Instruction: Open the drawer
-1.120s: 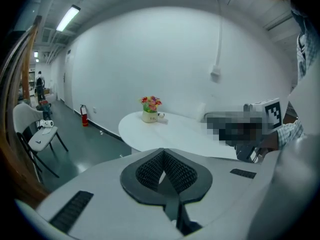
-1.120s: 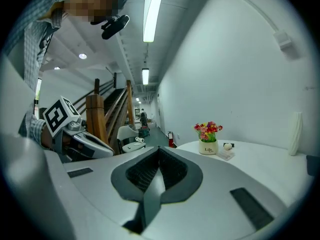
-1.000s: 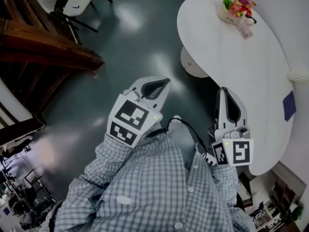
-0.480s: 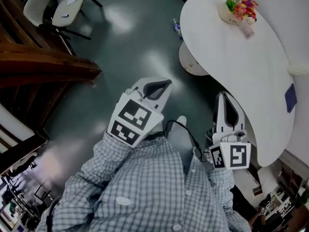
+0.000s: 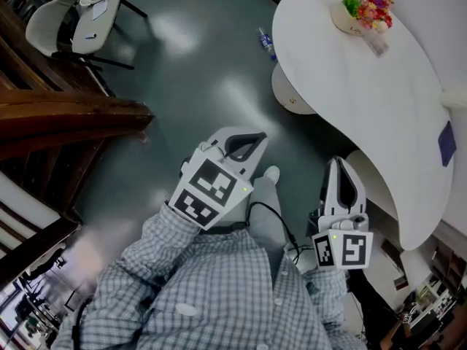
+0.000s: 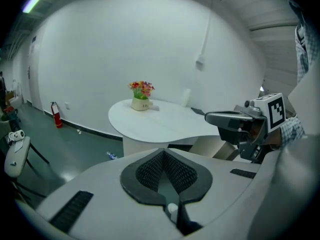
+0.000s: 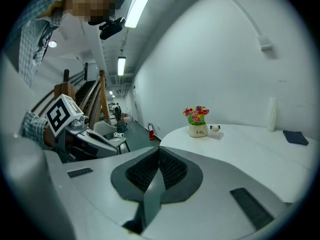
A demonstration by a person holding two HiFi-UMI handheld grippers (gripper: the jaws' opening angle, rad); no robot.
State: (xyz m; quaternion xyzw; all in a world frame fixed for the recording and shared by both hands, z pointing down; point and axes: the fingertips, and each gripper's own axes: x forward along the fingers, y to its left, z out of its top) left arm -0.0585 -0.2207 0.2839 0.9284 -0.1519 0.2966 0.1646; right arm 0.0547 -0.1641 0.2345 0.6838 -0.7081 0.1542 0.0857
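No drawer shows in any view. My left gripper (image 5: 252, 138) is held in front of the person's checked shirt over the dark green floor, jaws shut with nothing between them (image 6: 164, 152). My right gripper (image 5: 341, 165) hangs beside the near edge of the white table (image 5: 365, 100), also shut and empty (image 7: 160, 151). Each gripper shows in the other's view: the right gripper (image 6: 220, 118) points left, the left gripper (image 7: 95, 139) points right.
A pot of flowers (image 5: 357, 6) and a dark flat thing (image 5: 446, 143) are on the table. A dark wooden rail (image 5: 66, 115) and a white chair (image 5: 73, 20) stand at the left. A small bottle (image 5: 265, 42) lies on the floor. A fire extinguisher (image 6: 56, 115) stands by the wall.
Both grippers have sunk and drawn in toward the person's body, still shut. The head view has shifted, so the table and chair sit slightly differently in it.
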